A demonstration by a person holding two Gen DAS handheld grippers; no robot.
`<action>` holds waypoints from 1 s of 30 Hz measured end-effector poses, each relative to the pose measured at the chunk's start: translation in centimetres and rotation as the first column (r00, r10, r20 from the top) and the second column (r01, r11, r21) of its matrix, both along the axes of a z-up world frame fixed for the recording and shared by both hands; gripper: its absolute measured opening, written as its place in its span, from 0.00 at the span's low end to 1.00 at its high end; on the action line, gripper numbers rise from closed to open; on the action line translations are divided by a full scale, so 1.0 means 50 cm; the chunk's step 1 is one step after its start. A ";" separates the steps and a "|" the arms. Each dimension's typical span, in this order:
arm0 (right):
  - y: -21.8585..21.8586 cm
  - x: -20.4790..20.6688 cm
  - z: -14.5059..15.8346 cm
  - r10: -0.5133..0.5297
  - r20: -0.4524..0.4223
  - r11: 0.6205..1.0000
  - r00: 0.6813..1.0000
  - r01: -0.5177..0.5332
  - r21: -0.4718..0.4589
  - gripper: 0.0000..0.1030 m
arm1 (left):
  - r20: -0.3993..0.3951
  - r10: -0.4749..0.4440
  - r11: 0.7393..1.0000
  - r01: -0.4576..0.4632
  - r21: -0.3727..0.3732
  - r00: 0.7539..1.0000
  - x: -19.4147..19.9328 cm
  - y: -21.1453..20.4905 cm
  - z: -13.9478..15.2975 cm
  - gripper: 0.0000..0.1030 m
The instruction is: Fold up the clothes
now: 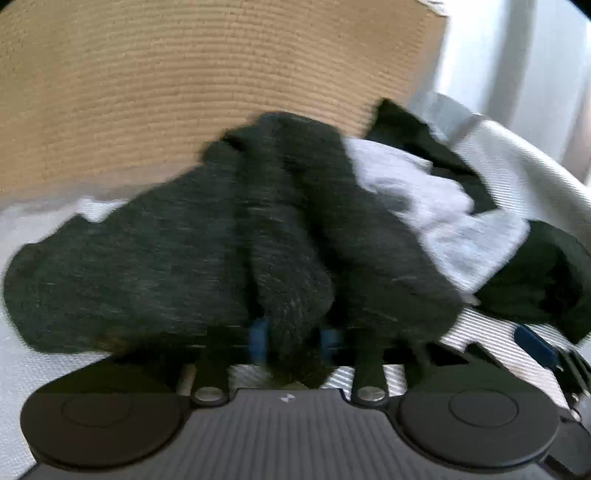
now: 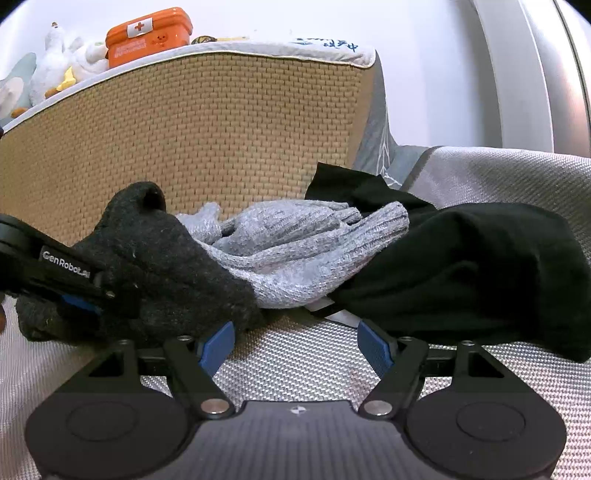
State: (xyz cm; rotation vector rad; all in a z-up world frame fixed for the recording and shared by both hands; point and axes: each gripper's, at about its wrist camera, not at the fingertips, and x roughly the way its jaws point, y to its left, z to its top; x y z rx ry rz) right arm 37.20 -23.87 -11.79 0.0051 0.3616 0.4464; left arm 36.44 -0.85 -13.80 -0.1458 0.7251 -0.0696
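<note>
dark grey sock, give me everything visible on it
The dark grey sock is fuzzy charcoal knit, crumpled, open cuff raised. It lies on the white woven surface before the tan woven panel, overlapping the light grey sock. The left hand-held gripper is pinching a fold; the right hand-held gripper is open beside it.

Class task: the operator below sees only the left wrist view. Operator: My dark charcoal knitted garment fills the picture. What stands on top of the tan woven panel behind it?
Observer: An orange first-aid tin, beside white plush toys.
Operator: Is the right gripper holding anything?
Observer: No. The right gripper is open, with only silver woven cloth between its blue pads.
Operator: What is the pale grey item?
Observer: A light grey ribbed knit, lying between the dark charcoal knitted garment and a black cloth.
</note>
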 end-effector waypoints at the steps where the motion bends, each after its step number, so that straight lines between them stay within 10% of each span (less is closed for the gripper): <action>1: 0.000 0.000 0.000 0.000 -0.001 1.000 1.000 0.000 0.001 0.75 | 0.003 0.010 1.000 -0.009 -0.014 1.000 0.003 0.009 0.007 0.21; 14: 0.005 -0.002 -0.003 0.025 0.001 1.000 1.000 -0.025 -0.009 0.75 | 0.063 0.084 0.983 -0.093 0.157 0.994 0.168 0.069 0.153 0.13; 30: 0.005 0.008 -0.016 0.052 -0.042 0.999 0.998 -0.053 -0.005 0.75 | -0.022 0.187 0.888 -0.159 0.431 0.982 0.296 0.111 0.131 0.18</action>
